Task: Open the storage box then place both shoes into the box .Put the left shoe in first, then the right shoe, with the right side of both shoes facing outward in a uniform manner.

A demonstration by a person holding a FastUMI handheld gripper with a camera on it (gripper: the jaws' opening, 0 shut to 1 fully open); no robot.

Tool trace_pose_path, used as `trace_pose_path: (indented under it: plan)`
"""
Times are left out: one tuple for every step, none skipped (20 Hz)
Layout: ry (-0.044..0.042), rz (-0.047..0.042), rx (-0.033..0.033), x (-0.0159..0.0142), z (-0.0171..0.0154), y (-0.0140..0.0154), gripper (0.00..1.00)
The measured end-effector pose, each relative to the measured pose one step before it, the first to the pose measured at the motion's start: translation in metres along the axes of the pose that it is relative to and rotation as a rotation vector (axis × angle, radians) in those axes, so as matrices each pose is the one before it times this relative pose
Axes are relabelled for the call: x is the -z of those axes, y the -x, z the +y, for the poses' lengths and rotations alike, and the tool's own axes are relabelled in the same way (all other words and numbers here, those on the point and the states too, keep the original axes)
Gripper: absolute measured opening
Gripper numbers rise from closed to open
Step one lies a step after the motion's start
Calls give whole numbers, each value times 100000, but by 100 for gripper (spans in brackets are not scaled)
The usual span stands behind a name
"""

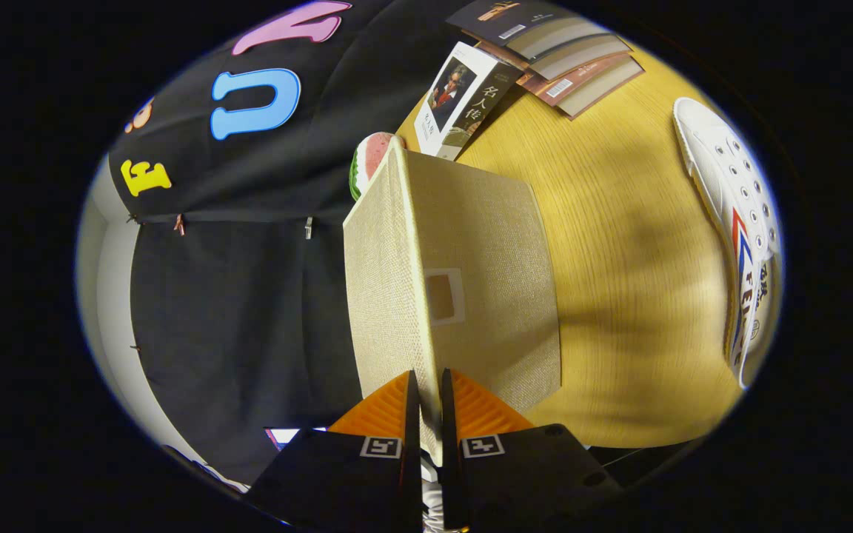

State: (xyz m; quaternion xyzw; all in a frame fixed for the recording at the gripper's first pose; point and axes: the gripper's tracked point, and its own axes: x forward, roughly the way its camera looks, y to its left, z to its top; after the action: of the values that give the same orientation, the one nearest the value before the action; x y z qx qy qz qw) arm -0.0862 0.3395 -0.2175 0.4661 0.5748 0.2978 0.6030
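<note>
My gripper (427,379) is shut on the edge of the storage box's beige woven lid (486,281), with both fingers pressing on a thin ridge of the fabric. The lid runs forward from the fingertips and carries a small square label window (445,296). The box body under the lid is hidden. A white canvas shoe (730,200) with red and blue stripes lies on its side on the wooden table (619,281), well off to the right of the lid.
Several books (545,44) lie on the table beyond the lid, and one white-covered book (463,100) is nearest its far end. A watermelon-slice object (369,159) peeks out behind the lid's far corner. The black booth cloth (249,296) hangs on the left.
</note>
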Motion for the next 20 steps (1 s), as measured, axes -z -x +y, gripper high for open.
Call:
trace_pose_path:
  plan:
    - [810,-346,-411,121,88,-443,12]
    - [402,-811,178,-271,32,619,9]
    - [365,539,346,82,-43,-58,8]
    - [104,136,291,77,90,41,6]
    - [-699,-688,296,-177,-7,85,6]
    - [-704,-453,613,-124,-36,36,6]
    - [-431,-348,687,-74,76,33,6]
    - [417,-413,1122,21,61,99,6]
    - [337,-555,490,-74,262,74,6]
    - [218,-99,247,40,432,168,6]
    - [-49,105,-1252,-58,776,266,5]
    - [-453,-287,-1661,-151,1133,301,5]
    - [231,-374,-1180,-260,1050,265,5]
    - [1368,-395,-640,-175,890,236,5]
    - [2075,-45,-788,-160,967,145,5]
    - [2201,47,-1049,-21,1184,106,5]
    - [2364,332,-1310,-84,1248,-77,5]
    - [2477,369,-1503,76,1374,-75,5]
    - [2374,556,-1358,65,1392,-196,5]
    - [2847,779,-1492,135,1389,-273,5]
